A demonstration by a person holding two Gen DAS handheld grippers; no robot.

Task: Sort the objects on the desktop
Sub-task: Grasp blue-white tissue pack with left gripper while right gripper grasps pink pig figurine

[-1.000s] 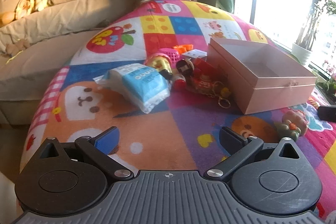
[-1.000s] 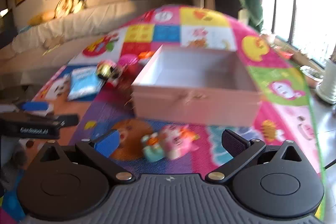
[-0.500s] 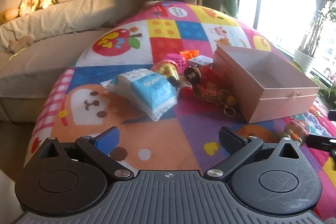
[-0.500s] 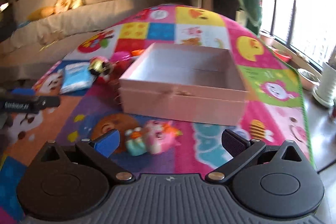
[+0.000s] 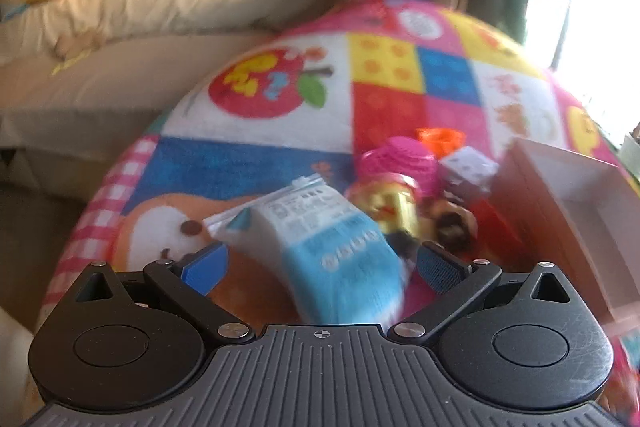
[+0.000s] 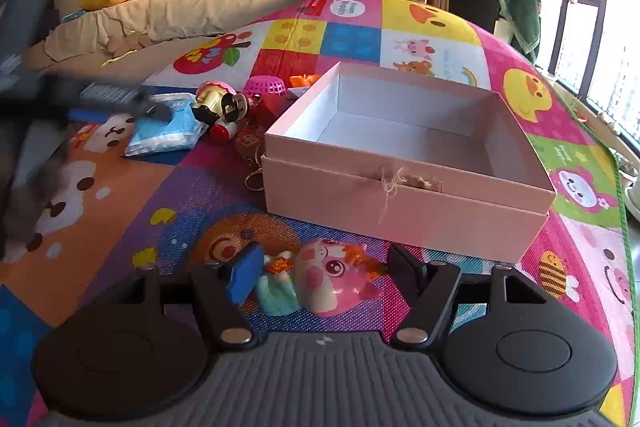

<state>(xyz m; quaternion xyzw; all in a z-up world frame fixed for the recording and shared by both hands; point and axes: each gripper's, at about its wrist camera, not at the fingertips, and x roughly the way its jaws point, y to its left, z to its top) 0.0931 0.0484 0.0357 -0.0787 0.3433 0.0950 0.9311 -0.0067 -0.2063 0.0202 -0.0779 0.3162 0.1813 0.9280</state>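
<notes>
On play mat [image 6: 132, 195], right view: right gripper [image 6: 324, 273] closing around pink pig toy [image 6: 334, 277], pads not touching; pink box [image 6: 404, 199] just beyond.
Left view only: left gripper [image 5: 320, 265] spread wide, blue tissue pack [image 5: 340, 259] between jaws, untouched, blurred.

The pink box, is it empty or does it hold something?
Empty: the pink box shows only its bare white floor and walls in the right wrist view.

Motion blur smears the tissue pack [image 5: 340, 255] print.
</notes>
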